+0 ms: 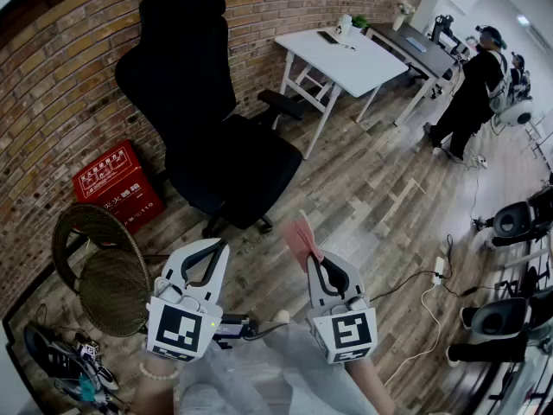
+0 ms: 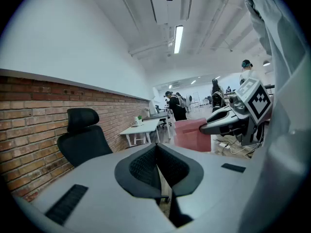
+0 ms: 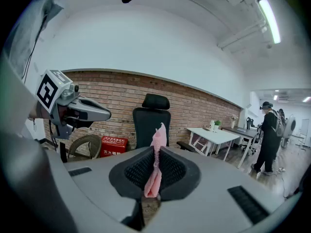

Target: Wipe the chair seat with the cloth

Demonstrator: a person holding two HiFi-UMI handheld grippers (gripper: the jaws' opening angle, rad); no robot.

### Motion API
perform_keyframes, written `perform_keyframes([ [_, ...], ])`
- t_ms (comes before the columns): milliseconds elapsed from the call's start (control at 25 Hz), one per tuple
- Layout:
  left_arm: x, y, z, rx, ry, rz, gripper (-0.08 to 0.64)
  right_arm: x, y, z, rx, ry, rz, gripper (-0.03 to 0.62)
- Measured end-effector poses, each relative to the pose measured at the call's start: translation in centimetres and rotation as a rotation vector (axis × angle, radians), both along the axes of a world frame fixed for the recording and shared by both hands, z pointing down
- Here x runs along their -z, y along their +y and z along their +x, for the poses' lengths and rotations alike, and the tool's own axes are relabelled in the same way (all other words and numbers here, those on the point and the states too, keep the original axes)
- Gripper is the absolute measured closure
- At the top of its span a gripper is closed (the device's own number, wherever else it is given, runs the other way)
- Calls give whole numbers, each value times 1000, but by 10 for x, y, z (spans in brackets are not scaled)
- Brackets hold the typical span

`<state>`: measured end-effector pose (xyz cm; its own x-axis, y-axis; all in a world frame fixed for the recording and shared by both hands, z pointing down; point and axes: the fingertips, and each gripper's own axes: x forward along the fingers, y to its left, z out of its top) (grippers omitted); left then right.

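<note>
A pink cloth (image 3: 158, 136) tight between the right tongs (image 3: 154, 170); left tongs (image 2: 158, 173) together, empty (black chair (image 1: 207, 119) beyond).

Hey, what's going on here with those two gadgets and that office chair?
Someone is holding a hand-held gripper in each hand. The right hand-held gripper is clamped on a pink cloth, and the left hand-held gripper is shut and empty. Both are up in the air, short of the black office chair by the brick wall. The cloth is not on the seat, so wiping is not under way.
</note>
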<state>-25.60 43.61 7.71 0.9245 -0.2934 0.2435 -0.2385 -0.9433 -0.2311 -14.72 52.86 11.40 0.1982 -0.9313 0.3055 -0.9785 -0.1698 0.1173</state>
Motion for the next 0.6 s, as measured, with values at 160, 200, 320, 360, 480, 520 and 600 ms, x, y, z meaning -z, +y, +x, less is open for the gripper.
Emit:
perform_keyframes([
  [160, 3, 5, 7, 3, 2, 5, 541, 0, 6, 7, 3, -3, 1, 543],
  [200, 3, 6, 9, 6, 1, 7, 541, 0, 6, 8, 3, -6, 3, 543],
  [320, 2, 6, 15, 17, -2, 8, 541, -1, 5, 14, 14, -19, 7, 543],
  [360, 2, 7, 17, 23, -2, 7, 541, 0, 4, 16, 20, -22, 7, 542],
  [480, 4, 9, 28, 37, -1, 6, 541, 0, 3, 24, 49, -15, 13, 543],
  [520, 4, 11, 32, 42, -1, 7, 541, 0, 5, 28, 60, -13, 13, 543],
  [600, 6, 16, 41, 52, -3, 9, 541, 0, 8, 37, 72, -21, 4, 543],
])
